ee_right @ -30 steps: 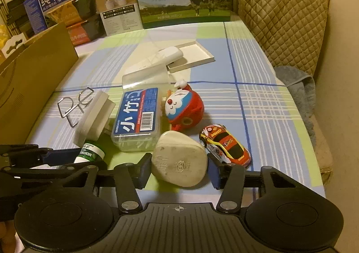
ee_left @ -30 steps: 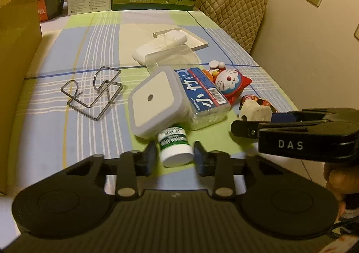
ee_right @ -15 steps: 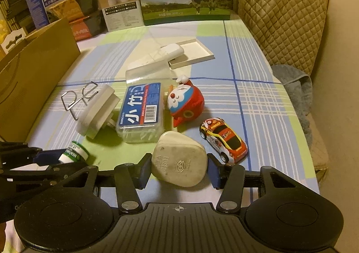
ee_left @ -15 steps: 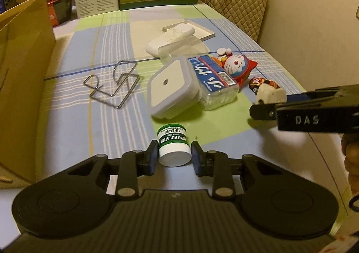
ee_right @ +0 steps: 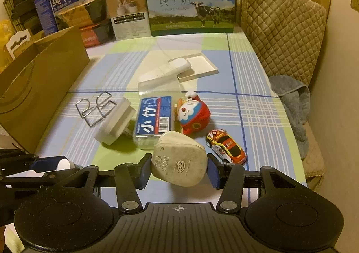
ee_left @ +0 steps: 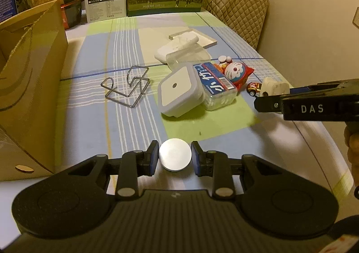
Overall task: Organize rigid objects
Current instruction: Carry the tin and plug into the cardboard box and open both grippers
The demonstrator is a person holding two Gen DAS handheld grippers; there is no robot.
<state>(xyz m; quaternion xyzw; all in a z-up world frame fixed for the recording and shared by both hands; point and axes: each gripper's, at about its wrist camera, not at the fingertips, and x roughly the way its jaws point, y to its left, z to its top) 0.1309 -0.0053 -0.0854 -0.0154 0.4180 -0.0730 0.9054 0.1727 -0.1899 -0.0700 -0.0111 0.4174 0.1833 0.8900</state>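
My left gripper (ee_left: pixel 175 158) is shut on a small white lip-salve jar (ee_left: pixel 175 157), held above the near end of the checked tablecloth; only its round white face shows. That jar (ee_right: pixel 65 164) also peeks out at the lower left of the right wrist view. My right gripper (ee_right: pixel 178 169) is shut on a grey-white fused plug (ee_right: pixel 178 161), lifted off the cloth. The same plug (ee_left: pixel 273 89) shows in the left wrist view at the tip of the right gripper. On the cloth lie a square white night light (ee_left: pixel 178 91), a blue-labelled clear box (ee_right: pixel 154 118), a red cat toy (ee_right: pixel 193 116) and a toy car (ee_right: pixel 225 146).
A bent wire holder (ee_left: pixel 126 86) lies left of the night light. An open cardboard box (ee_left: pixel 27 78) stands along the left edge. Farther back are a white case (ee_right: pixel 170 69) on a shallow white tray (ee_right: pixel 202 69), then milk cartons (ee_right: pixel 190 5). A quilted chair (ee_right: pixel 278 26) stands right.
Both grippers rose and drew back from the pile with their objects. The jar tipped, so its green label turned away and only its white face shows. The pile looks smaller and farther.
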